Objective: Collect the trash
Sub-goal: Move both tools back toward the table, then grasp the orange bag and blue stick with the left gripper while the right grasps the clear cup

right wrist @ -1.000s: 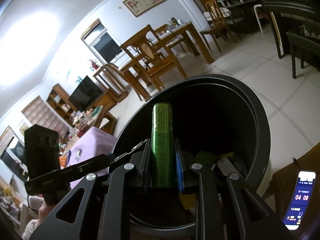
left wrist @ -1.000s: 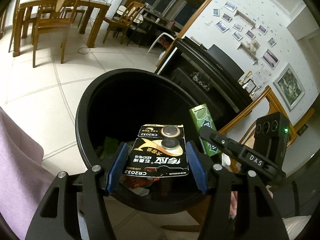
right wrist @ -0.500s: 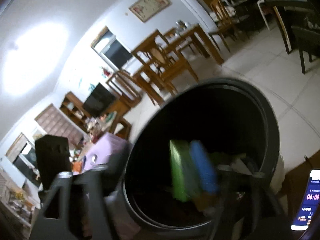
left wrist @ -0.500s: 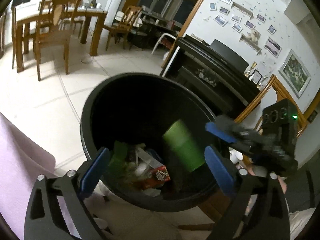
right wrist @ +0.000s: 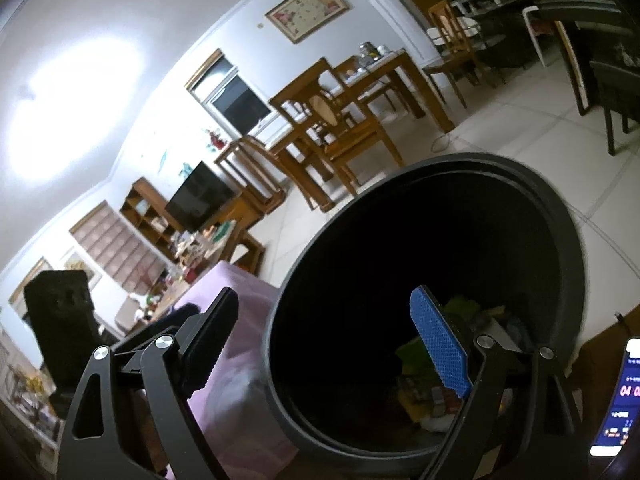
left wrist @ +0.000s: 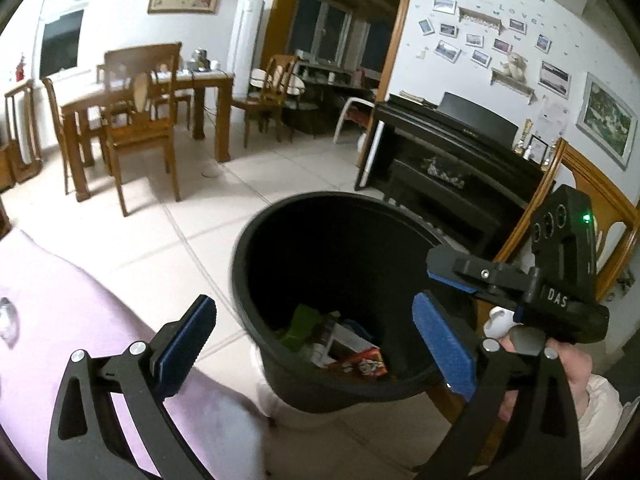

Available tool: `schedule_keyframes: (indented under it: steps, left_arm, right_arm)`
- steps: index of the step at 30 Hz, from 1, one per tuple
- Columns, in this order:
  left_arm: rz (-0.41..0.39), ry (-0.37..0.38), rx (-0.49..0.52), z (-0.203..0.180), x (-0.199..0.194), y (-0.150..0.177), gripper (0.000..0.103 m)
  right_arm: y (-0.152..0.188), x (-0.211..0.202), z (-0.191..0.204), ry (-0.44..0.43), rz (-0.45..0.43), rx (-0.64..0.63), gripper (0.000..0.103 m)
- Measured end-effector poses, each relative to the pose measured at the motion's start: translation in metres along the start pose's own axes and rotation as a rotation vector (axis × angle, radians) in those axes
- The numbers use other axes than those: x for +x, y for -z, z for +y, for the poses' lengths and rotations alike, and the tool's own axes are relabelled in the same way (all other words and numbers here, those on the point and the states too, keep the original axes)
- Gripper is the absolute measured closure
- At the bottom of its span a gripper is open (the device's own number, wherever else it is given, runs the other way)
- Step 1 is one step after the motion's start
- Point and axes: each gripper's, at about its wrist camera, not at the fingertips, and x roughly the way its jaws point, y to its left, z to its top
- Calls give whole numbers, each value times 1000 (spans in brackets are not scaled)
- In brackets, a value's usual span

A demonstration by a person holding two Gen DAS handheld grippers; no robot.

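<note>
Both of our grippers stand spread with nothing between their blue pads; our left gripper (left wrist: 314, 342) hangs over the near rim of the black bin (left wrist: 256, 280), our right gripper (right wrist: 326, 340) beside it over the same bin (right wrist: 560, 216); trash (left wrist: 352, 354), a green packet and printed wrappers, lies at the bottom (right wrist: 460, 364); lilac cloth (left wrist: 60, 288) lies left.

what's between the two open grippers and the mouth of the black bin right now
Nothing visible. The left gripper and right gripper are open and empty above the black bin; its mouth is uncovered, with trash at the bottom.
</note>
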Motion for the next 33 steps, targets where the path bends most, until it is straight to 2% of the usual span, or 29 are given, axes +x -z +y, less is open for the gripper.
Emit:
schedule_keyframes:
  steps: [4, 8, 13, 16, 19, 21, 23, 25, 27, 32, 33]
  left_arm:
    - [-31, -57, -6, 13, -16, 3, 5]
    - [-84, -118, -93, 53, -43, 11, 5]
    - [-115, -275, -285, 139, -90, 27, 5]
    - [-144, -400, -435, 211, -130, 48, 5]
    - [-149, -528, -515, 269, -160, 65, 5]
    - [-135, -570, -562, 302, -171, 72, 5]
    - [-118, -603, -595, 332, -175, 76, 5]
    - [-93, -628, -615, 356, -172, 75, 5]
    - [-60, -626, -618, 375, -166, 73, 5]
    - [-41, -616, -623, 408, -156, 72, 7]
    - [-37, -604, -627, 412, -154, 73, 19]
  right_arm:
    - [4, 22, 25, -24, 37, -31, 16]
    - [11, 51, 66, -56, 98, -106, 16]
    - [24, 95, 126, -91, 181, -215, 16]
    - [36, 128, 165, -111, 237, -275, 16]
    - [46, 160, 203, -123, 286, -337, 17]
    - [54, 185, 228, -138, 321, -371, 19]
    - [59, 211, 254, -142, 348, -412, 20]
    - [60, 236, 273, -134, 371, -436, 26]
    - [65, 270, 296, -99, 412, -476, 45]
    - [75, 332, 324, -31, 461, -540, 45]
    - [78, 346, 330, -5, 473, -560, 45]
